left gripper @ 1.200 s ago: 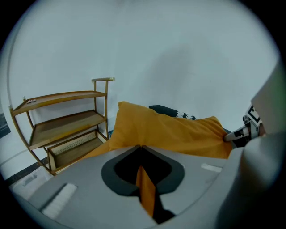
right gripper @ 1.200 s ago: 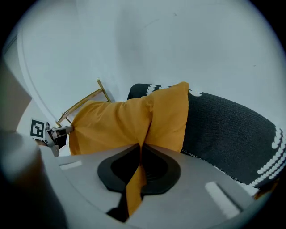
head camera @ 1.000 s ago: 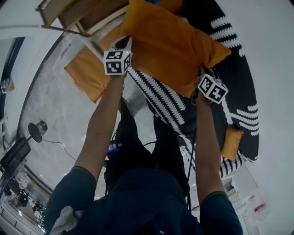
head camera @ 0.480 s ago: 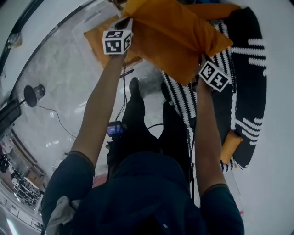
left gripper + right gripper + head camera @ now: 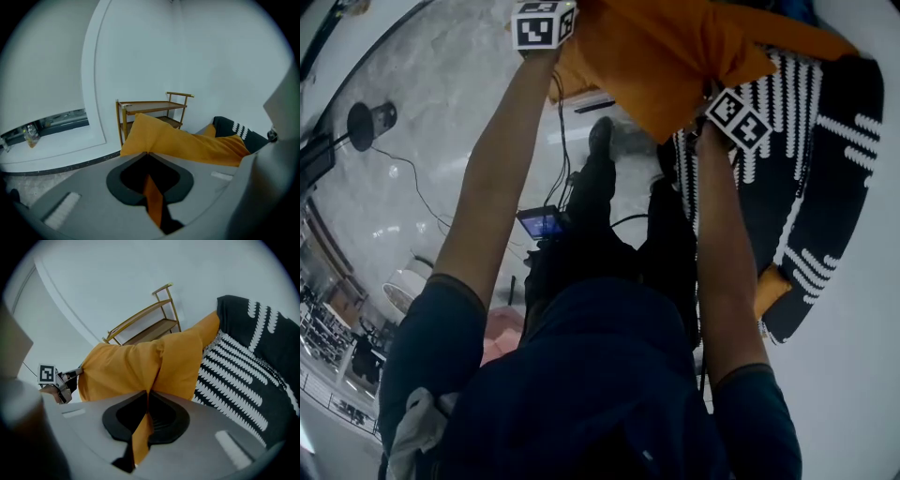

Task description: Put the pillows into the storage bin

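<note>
Pillow [image 5: 666,56] is held aloft at 12 o'clock, stretched between both grippers, likely for carrying. One edge is pinched in the closed jaws of the left gripper [image 5: 148,157], another in the right gripper [image 5: 147,397].

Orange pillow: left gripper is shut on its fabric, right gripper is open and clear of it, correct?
No. The right gripper is also shut on the orange pillow: the right gripper view shows orange fabric pinched between its closed jaws. The left gripper is shut on it, as you said.
</note>
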